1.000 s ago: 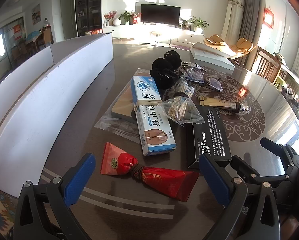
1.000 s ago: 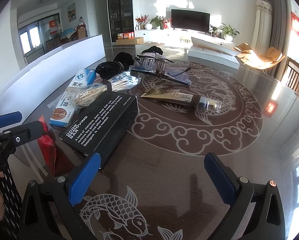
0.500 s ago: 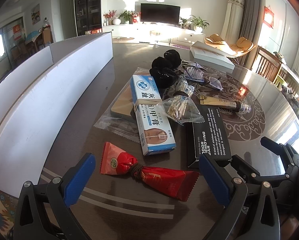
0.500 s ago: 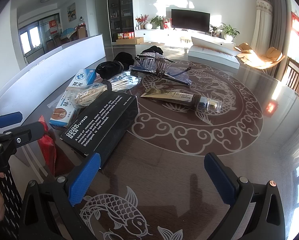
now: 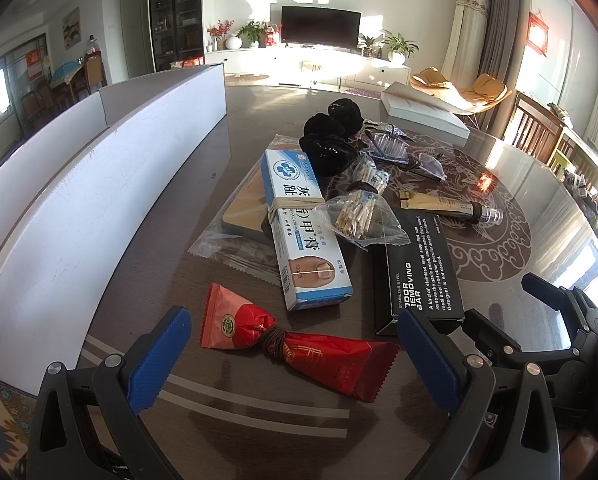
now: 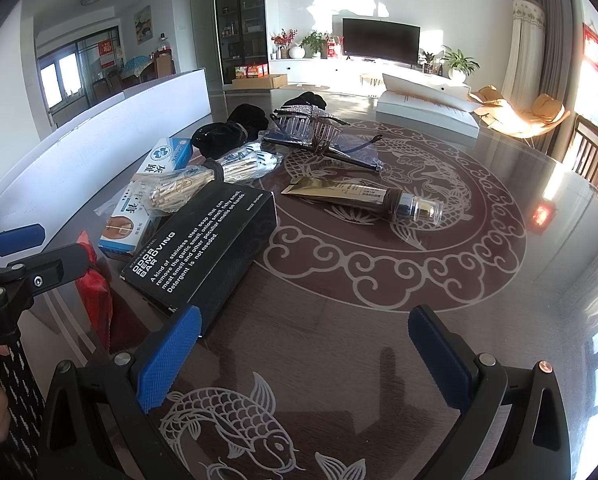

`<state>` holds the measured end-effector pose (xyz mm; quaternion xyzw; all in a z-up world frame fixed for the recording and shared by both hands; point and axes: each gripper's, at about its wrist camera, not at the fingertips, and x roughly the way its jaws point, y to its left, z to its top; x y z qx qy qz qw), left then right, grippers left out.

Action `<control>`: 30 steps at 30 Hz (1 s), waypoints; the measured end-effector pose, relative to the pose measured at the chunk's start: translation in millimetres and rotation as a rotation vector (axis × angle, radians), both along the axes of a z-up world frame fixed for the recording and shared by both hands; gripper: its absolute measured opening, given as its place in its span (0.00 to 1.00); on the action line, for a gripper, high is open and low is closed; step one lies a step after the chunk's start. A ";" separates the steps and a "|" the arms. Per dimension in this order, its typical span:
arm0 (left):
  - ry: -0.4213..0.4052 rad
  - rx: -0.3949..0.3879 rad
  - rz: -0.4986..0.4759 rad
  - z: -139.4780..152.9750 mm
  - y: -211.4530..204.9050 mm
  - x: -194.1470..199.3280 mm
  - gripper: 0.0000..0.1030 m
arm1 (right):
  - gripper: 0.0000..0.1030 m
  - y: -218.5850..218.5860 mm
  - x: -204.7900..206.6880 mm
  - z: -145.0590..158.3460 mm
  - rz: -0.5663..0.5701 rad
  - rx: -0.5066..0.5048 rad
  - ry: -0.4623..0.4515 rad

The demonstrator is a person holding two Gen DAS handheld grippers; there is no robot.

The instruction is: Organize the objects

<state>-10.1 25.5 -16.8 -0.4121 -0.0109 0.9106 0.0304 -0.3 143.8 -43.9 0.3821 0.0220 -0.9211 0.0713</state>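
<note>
Sunny living room behind, and on the dark glass table (image 6: 499, 280) our left gripper (image 5: 295, 356) and right gripper (image 6: 303, 356) both have their jaws wide apart with nothing in them. Right in front of the left one lies the red packet (image 5: 299, 344), which we think is light, soft and crinkly, so we would pinch it at the string tied round its middle. We guess the long white box (image 5: 99, 200) at the left is for putting things in, but we cannot see inside it.

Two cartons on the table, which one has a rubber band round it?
The blue-and-white ointment carton, banded across its middle. The black odor-removing bar box beside it has no band and lies flat, printed side up.
</note>
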 end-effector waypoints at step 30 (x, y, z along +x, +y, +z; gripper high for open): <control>-0.301 0.268 0.087 -20.3 -65.6 20.0 1.00 | 1.00 1.7 -1.7 -3.6 0.004 -0.021 -0.005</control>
